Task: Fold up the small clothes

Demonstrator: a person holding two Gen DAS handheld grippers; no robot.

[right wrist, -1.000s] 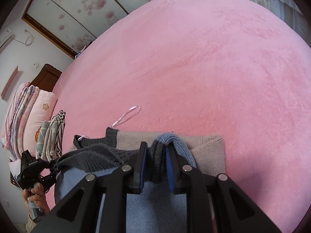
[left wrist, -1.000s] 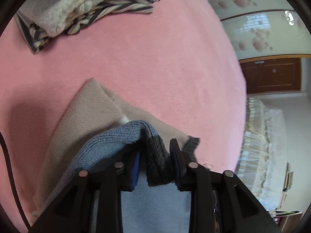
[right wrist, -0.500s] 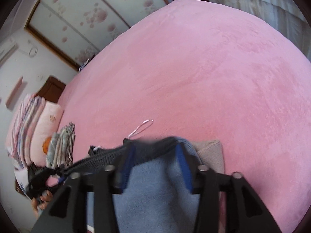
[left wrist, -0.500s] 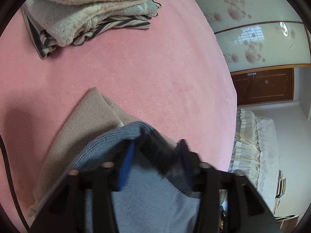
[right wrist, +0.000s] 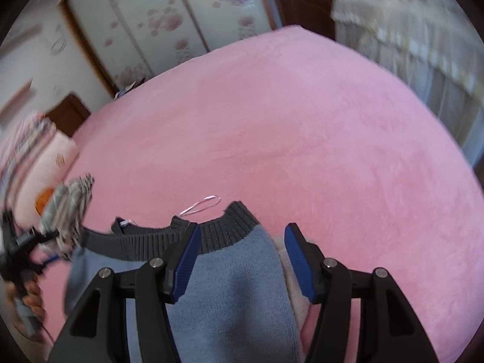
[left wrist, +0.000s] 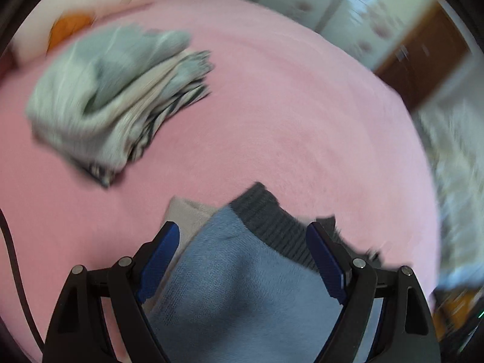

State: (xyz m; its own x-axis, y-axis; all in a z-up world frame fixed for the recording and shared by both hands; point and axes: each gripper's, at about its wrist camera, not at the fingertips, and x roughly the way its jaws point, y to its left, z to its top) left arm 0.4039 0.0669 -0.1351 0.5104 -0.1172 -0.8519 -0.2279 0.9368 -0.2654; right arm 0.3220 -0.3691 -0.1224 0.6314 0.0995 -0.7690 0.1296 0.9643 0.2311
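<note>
A small blue knit sweater (left wrist: 236,275) with a dark grey ribbed hem (left wrist: 269,220) lies folded on the pink bed cover, over a beige layer (left wrist: 187,214). My left gripper (left wrist: 242,260) is open above it, its blue pads wide apart and holding nothing. In the right wrist view the same sweater (right wrist: 236,287) and its grey hem (right wrist: 230,230) lie under my right gripper (right wrist: 242,263), which is also open and empty. The left gripper (right wrist: 18,251) shows blurred at the far left of that view.
A stack of folded clothes (left wrist: 115,99), grey, cream and striped, lies on the pink bed cover (left wrist: 287,115) at the far left. Pillows (right wrist: 39,163) lie at the head of the bed. A thin pink loop of string (right wrist: 202,205) lies just beyond the sweater.
Both grippers were shut on the sweater's grey hem and have opened, letting it drop flat on the bed. Both have lifted and tilted up, showing more of the room.
</note>
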